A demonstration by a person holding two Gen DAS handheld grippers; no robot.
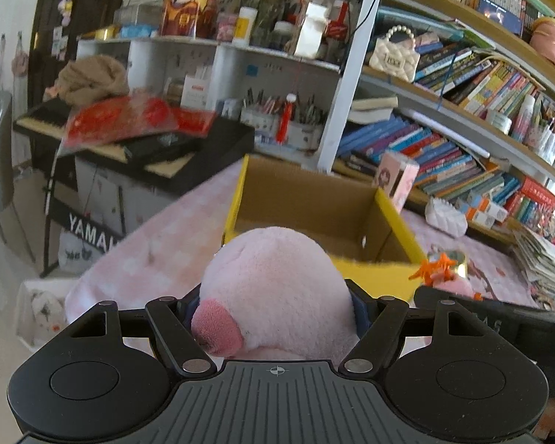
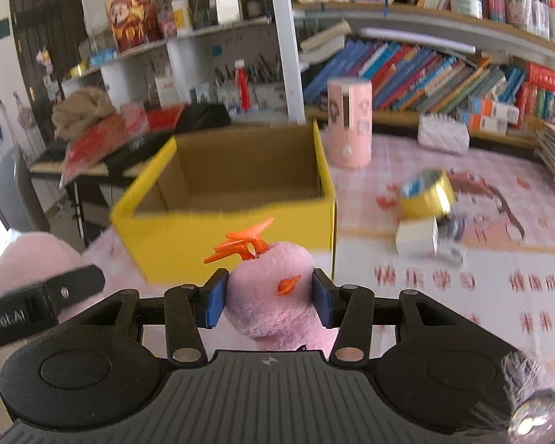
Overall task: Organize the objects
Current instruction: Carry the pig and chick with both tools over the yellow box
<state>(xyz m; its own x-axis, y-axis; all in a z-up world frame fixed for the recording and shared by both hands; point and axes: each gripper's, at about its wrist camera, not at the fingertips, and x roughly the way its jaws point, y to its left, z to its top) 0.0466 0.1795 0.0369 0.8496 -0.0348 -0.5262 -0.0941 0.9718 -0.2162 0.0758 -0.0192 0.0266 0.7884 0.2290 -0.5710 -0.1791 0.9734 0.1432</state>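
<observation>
Pink plush filled the space between both sets of jaws. The left gripper [image 1: 273, 310] was clamped around a broad, rounded part of the pink plush toy [image 1: 277, 288], its blue pads all but buried in the fur on either side. The right gripper [image 2: 270, 296] pinched a narrower lobe of the same toy [image 2: 273, 296], the blue pads [image 2: 214, 298] pressing its sides, with orange plastic sprigs [image 2: 246, 242] sticking up from the top of that lobe. In the right wrist view the left gripper's black finger crossed the lower left edge, with more pink fur behind it, so the two hands seemed to carry one toy between them.

Just beyond the toy stood the yellow cardboard box [image 2: 188, 238], open at the top, its brown inside showing nothing in it. It sat on the surface [image 2: 462, 296], which was covered by a pink patterned cloth. To the right of the box lay a gold roll of tape [image 2: 427, 194] and a small white box [image 2: 416, 238], and a pink cylindrical container [image 2: 349, 122] stood behind it. Farther off ran bookshelves [image 1: 462, 92] crowded with books.

The step in hand looked like the carry: the toy was lifted and held short of the box's near wall. The next move would probably call for both hands to advance together, clear the rim, lower the toy inside, and then spread both jaws.
</observation>
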